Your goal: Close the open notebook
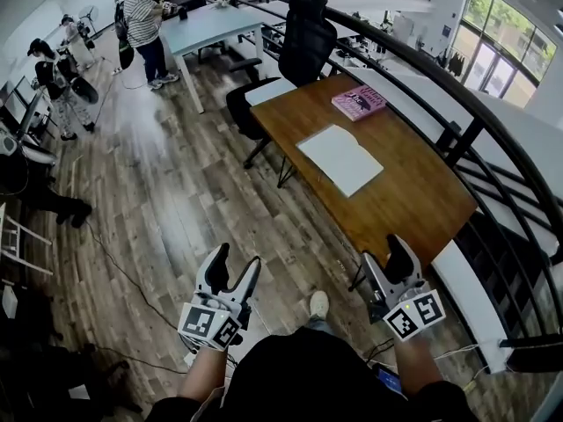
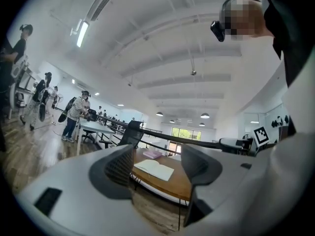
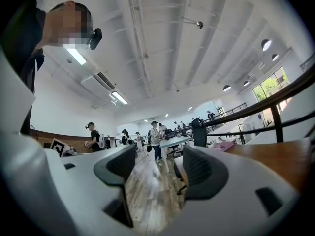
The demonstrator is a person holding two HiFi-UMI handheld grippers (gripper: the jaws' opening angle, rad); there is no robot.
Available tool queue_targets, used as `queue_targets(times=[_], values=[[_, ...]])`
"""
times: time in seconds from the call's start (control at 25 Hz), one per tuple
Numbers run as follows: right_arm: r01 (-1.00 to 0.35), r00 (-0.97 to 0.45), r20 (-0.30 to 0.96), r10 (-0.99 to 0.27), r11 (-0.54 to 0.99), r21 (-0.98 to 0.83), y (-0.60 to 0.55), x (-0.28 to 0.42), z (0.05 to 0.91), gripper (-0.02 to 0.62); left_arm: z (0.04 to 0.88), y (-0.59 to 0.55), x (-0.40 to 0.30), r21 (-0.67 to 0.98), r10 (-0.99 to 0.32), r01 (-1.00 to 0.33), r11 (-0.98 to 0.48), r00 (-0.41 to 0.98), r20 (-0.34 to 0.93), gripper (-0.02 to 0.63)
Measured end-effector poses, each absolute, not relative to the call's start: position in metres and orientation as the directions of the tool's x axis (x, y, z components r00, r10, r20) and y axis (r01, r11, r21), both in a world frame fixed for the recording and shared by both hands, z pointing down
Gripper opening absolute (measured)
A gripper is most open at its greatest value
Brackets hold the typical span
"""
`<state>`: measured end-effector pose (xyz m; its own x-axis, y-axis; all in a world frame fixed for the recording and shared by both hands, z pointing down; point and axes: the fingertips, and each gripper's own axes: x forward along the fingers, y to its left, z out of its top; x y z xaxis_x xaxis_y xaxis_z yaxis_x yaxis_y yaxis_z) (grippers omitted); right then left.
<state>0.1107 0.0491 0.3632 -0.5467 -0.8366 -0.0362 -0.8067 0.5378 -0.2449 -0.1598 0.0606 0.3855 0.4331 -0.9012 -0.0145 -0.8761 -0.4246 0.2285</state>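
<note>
An open white notebook (image 1: 341, 158) lies flat in the middle of a wooden table (image 1: 413, 200), well ahead of both grippers. In the left gripper view the notebook (image 2: 153, 168) shows far off between the jaws. My left gripper (image 1: 237, 260) hangs over the wood floor, short of the table, open and empty (image 2: 157, 167). My right gripper (image 1: 384, 253) is near the table's near corner, also open with nothing between its fingers (image 3: 155, 168); only the table's edge (image 3: 280, 159) shows at that view's right, not the notebook.
A pink book (image 1: 359, 102) lies at the table's far end. A black office chair (image 1: 303, 38) stands behind it. A dark railing (image 1: 457, 104) runs along the table's right side. A white bench (image 1: 466, 297) sits at right. People (image 1: 141, 25) stand by a pale table (image 1: 211, 25) at far left.
</note>
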Motion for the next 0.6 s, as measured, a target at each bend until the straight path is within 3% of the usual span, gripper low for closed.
queue_targets(times=[0.6], values=[[-0.76, -0.612, -0.036, -0.79, 0.601, -0.248, -0.098, 0.163, 0.363, 0.284, 0.384, -0.065, -0.098, 0.254, -0.929, -0.896, -0.363, 0.37, -0.022, 0.293]])
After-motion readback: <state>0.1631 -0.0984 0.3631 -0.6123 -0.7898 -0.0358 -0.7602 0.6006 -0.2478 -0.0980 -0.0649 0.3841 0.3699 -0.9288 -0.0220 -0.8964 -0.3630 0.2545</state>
